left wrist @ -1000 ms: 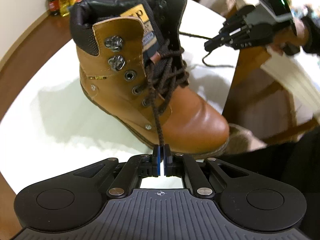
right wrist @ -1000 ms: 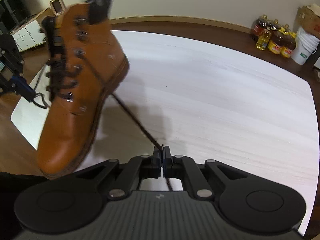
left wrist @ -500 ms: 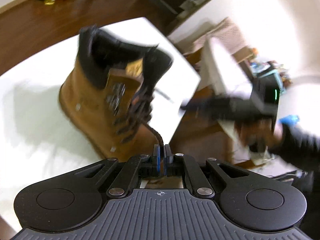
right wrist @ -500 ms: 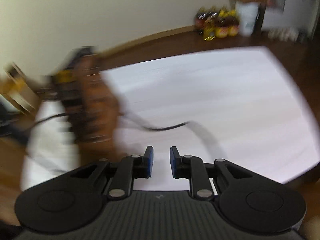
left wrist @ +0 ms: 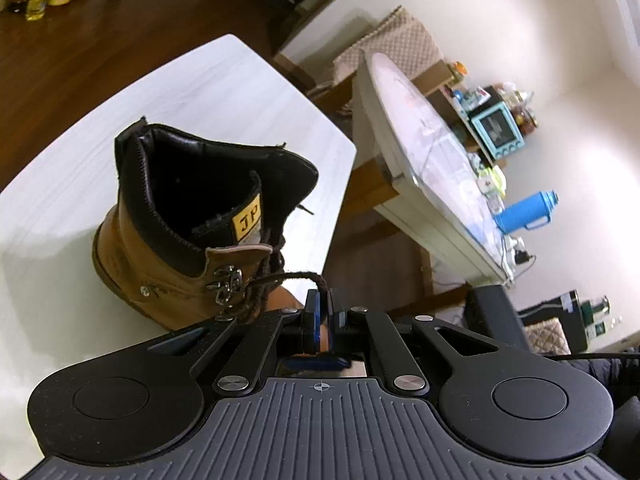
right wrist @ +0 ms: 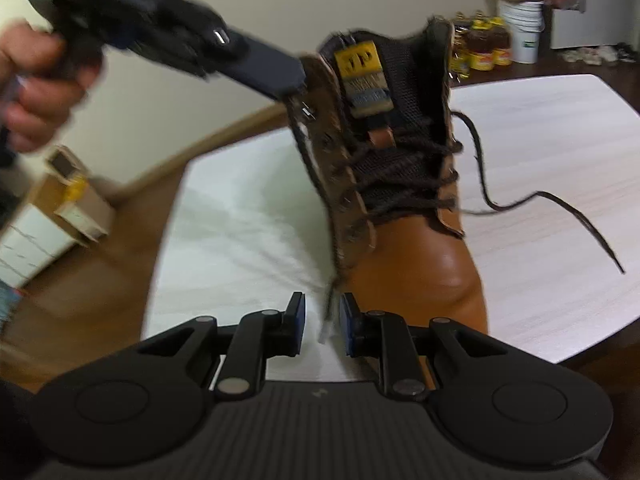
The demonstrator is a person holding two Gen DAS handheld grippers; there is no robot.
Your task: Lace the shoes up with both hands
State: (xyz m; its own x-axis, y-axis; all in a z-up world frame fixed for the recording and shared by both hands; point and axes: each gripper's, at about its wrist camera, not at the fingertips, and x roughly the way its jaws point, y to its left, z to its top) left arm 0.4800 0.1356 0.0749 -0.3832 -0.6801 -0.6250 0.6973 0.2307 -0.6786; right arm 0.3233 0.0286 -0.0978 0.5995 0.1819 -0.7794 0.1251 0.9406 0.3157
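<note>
Tan boot point(right wrist: 404, 208) standing on white worktop point(right wrist: 560, 168); left gripper point(left wrist: 321, 308) fingers clamping the dark lace point(left wrist: 280, 280) beside the top hook; right gripper point(right wrist: 322, 320) fingers standing apart, a lace end point(right wrist: 328, 316) hanging between them untouched

You've got one tan leather boot point(left wrist: 160, 256) on one white table point(left wrist: 72, 184), and that's the only shoe around. One dark brown lace point(right wrist: 404, 176) runs through it, with two loose ends: one pinched in your left gripper point(left wrist: 322, 304), the other trailing across the tabletop in the right wrist view. Two grippers total, counting the right gripper point(right wrist: 322, 322). Two metal lace hooks point(left wrist: 224, 280) show on the near side of the collar. On the floor there's a cluster of oil bottles point(right wrist: 480, 46), roughly five, though blur makes that shaky, plus one white bucket point(right wrist: 522, 28). One blue thermos point(left wrist: 526, 214) sits on the second table.
</note>
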